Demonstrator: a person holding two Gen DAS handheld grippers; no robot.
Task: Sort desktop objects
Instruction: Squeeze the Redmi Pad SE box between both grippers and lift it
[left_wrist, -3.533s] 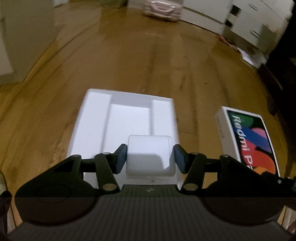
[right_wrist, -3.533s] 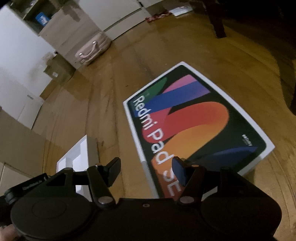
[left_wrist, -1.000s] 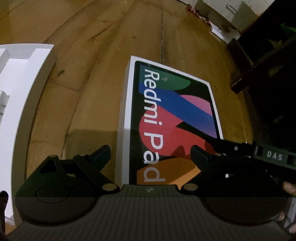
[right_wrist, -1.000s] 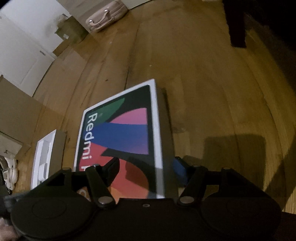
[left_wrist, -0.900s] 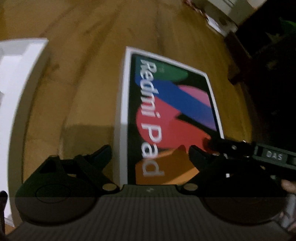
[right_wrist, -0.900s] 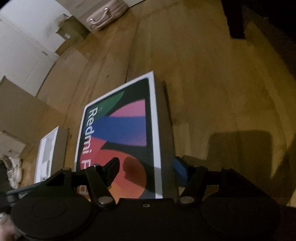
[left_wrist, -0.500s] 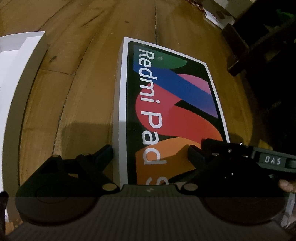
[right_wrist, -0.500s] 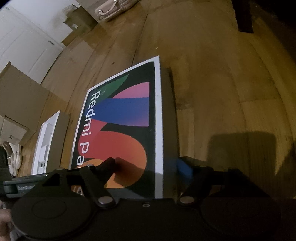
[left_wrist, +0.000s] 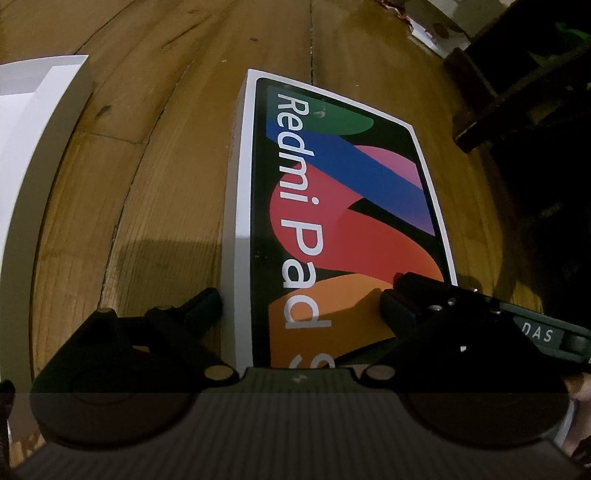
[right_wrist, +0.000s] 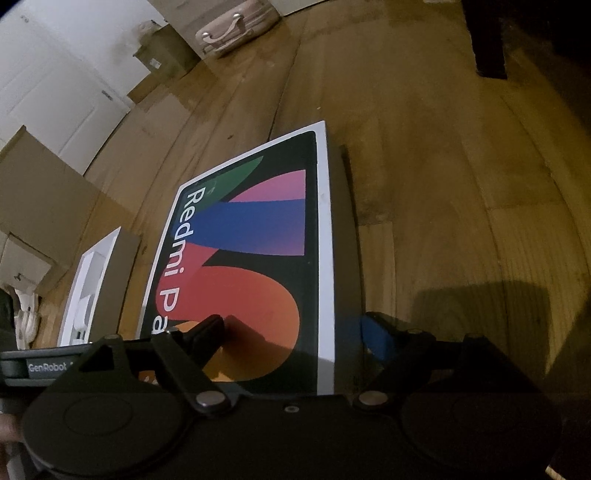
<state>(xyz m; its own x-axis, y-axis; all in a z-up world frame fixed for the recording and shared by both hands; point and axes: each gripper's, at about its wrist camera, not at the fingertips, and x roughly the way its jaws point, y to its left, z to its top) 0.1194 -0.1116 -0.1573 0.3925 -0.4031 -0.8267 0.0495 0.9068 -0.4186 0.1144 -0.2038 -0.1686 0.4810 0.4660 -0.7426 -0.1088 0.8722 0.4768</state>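
Observation:
A Redmi Pad box (left_wrist: 343, 206) with a colourful black lid lies flat on the wooden floor; it also shows in the right wrist view (right_wrist: 255, 258). My left gripper (left_wrist: 299, 306) is open and straddles the box's near left corner, its left finger against the white side. My right gripper (right_wrist: 295, 328) is open and straddles the near right edge, one finger over the lid, the blue pad beside the dark side. The right gripper's body shows in the left wrist view (left_wrist: 461, 314). A white tray (left_wrist: 33, 122) lies to the left, with a white item (right_wrist: 83, 306) in it.
Dark furniture legs (left_wrist: 480, 110) stand right of the box. A pink suitcase (right_wrist: 236, 29) and cardboard boxes (right_wrist: 44, 195) stand along the far white wall. Bare wooden floor (right_wrist: 461, 206) lies to the right of the box.
Both grippers have moved in closer over the near end of the Redmi Pad box. Earlier, the left gripper let go of a white block over the white tray.

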